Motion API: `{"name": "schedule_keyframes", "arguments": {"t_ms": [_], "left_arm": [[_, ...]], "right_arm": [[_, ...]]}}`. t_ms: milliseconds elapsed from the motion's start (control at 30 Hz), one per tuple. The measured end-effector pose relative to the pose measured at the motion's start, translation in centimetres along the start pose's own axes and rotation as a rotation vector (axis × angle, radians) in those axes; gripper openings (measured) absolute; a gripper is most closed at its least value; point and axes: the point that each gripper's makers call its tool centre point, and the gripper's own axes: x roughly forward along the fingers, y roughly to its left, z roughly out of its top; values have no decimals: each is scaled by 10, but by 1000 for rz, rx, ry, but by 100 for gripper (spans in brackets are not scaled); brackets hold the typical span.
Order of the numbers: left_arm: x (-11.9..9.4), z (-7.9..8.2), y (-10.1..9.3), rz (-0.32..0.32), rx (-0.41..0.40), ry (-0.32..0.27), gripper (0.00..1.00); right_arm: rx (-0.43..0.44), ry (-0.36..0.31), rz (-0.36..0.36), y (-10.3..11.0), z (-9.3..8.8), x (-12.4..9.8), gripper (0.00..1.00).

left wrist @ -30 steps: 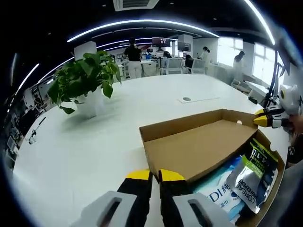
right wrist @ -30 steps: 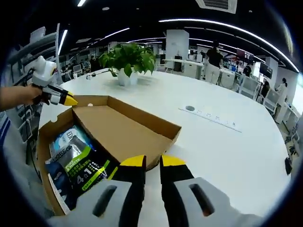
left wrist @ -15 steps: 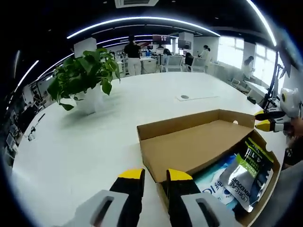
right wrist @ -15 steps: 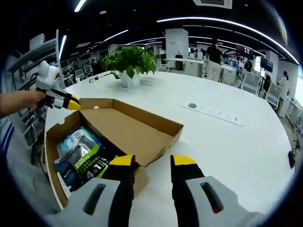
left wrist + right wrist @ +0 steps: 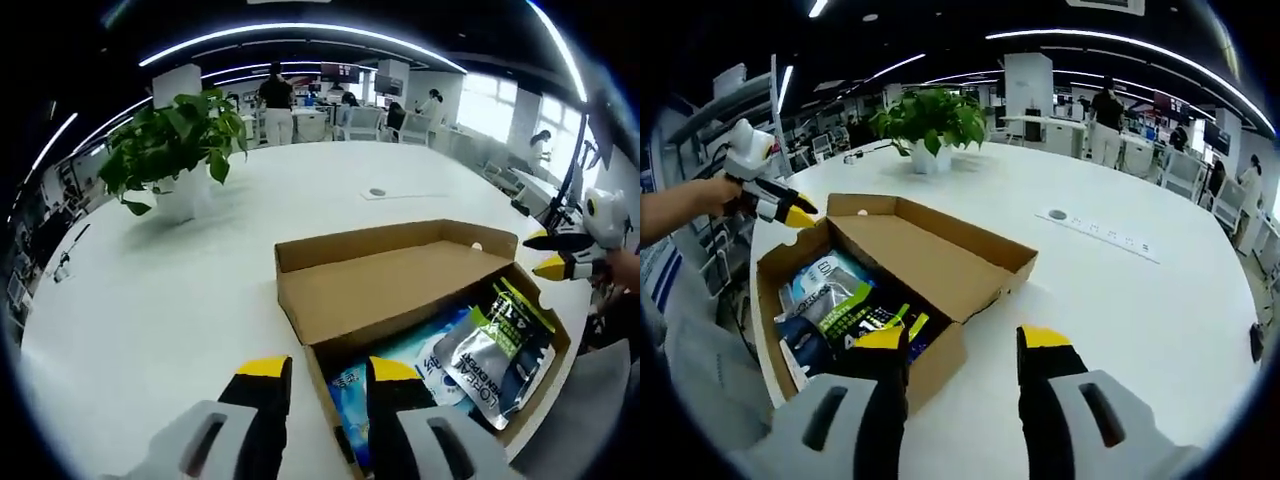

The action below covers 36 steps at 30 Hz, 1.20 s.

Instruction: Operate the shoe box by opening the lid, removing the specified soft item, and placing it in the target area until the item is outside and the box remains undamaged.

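Shoe box (image 5: pixel 420 300) on white table (image 5: pixel 150 300), lid (image 5: pixel 930 262) now swung further back than a second ago, more contents exposed. Both pairs of jaws wider apart than before, open, gripping nothing: left gripper (image 5: pixel 320 372) at box's near corner, right gripper (image 5: pixel 962 340) straddling its front edge. Inside: silver-green pouch (image 5: pixel 497 345) reading "4 in 1", blue packs (image 5: pixel 820 285). Potted plant (image 5: pixel 930 125) beyond.

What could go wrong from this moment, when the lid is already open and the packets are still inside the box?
The lid is only half raised over the packets, so a reaching gripper could bend or tear it. The box lies near the table edge beside the person, so a pull on a packet might drag it off.
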Motion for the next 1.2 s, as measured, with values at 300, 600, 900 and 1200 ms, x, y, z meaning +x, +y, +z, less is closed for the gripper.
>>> {"name": "schedule_keyframes", "arguments": {"t_ms": [300,600,900,1200], "left_arm": [[-19,-5,-8,-2,-9,-4,32],[-25,-12,-30,-39,15,16,33],[-16,-32,-67,-132,23,68,33],[-7,-42,-94,-206,7,100,32]], "right_arm": [[-16,6,29,10,-1,-8,45],[-28,20,47,16,-6,-12,47],[-40,20,52,22,-7,-16,47],[-61,27,58,31,-9,-15,48]]}}
